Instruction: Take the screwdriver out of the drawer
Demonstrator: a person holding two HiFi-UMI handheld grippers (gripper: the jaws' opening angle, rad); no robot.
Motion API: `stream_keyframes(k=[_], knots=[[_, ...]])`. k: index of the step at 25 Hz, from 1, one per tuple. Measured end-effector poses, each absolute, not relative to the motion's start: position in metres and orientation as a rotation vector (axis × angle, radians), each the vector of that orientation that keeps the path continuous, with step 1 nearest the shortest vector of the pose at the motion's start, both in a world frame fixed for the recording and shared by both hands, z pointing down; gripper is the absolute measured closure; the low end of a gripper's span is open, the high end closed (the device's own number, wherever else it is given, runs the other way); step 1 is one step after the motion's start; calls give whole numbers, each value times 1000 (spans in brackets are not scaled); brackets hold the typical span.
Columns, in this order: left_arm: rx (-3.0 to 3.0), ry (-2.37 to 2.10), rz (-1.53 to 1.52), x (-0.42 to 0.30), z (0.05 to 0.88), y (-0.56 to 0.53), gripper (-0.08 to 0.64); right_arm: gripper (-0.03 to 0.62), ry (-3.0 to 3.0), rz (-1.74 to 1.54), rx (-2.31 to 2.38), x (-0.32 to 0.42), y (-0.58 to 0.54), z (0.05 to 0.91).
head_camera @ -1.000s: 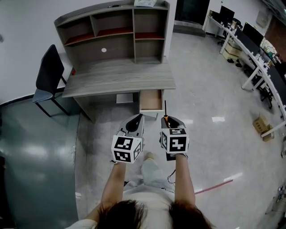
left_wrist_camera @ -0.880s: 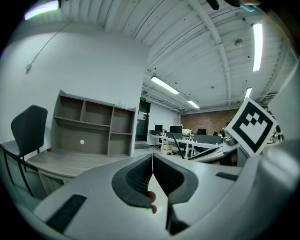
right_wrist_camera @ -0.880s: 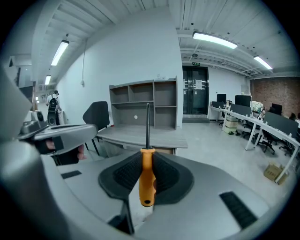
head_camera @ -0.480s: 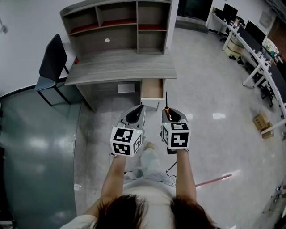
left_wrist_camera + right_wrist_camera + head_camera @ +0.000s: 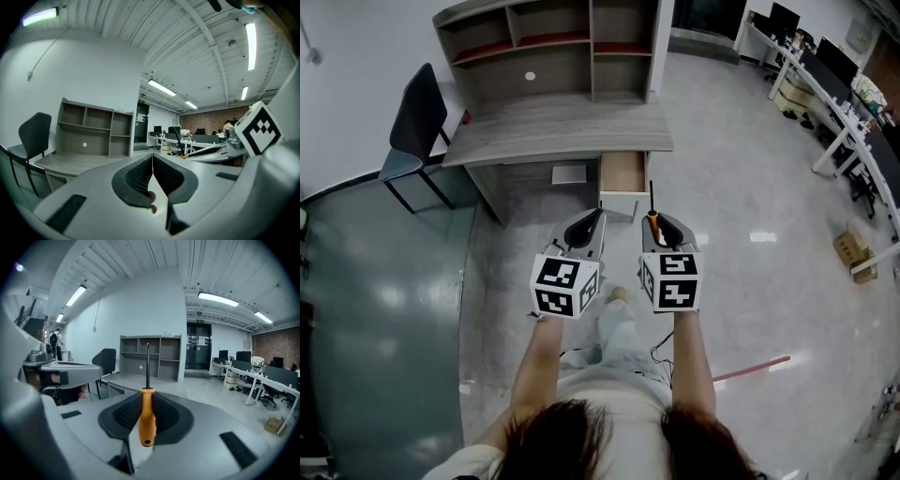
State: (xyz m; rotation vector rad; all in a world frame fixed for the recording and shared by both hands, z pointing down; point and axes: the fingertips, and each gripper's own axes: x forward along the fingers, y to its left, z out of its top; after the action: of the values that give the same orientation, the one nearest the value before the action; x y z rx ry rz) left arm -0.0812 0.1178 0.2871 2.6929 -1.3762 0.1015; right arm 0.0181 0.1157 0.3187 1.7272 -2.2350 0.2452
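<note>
The right gripper (image 5: 653,225) has its jaws clamped on the orange handle of the screwdriver (image 5: 146,416). The tool sits right between the pads, and its long axis runs along the jaws. The end of the handle points back toward the person, and the thin dark shaft sticks out straight ahead past the jaw tips. It is clear of the drawer, so the taking out looks done, and any next move belongs to the right hand.

The left gripper (image 5: 153,161) is just beside it, at the same level. Its jaws are together and nothing is between them. Only a fingertip of the person shows under the pads.

Farther ahead of both pairs of jaws, well apart from them and lower, the drawer (image 5: 623,174) stands open under the right end of the desk (image 5: 562,131). The shaft points roughly toward it. A chair (image 5: 414,127) stands far ahead and to the left of the jaws.

The tip of the shaft is too small to tell its kind. The inside of the drawer looks bare in the head view, but its back part is under the desk top. In both gripper views the gripper bodies hide the drawer.
</note>
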Motion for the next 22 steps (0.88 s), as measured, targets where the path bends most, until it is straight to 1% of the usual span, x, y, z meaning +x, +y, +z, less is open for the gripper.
stream_keyframes(k=[11, 22], knots=[[2713, -1365, 88, -89, 275, 145, 541, 508, -2264, 134, 1814, 10, 143, 293], [2706, -1403, 85, -97, 270, 141, 541, 508, -2291, 43, 1831, 8, 144, 280]])
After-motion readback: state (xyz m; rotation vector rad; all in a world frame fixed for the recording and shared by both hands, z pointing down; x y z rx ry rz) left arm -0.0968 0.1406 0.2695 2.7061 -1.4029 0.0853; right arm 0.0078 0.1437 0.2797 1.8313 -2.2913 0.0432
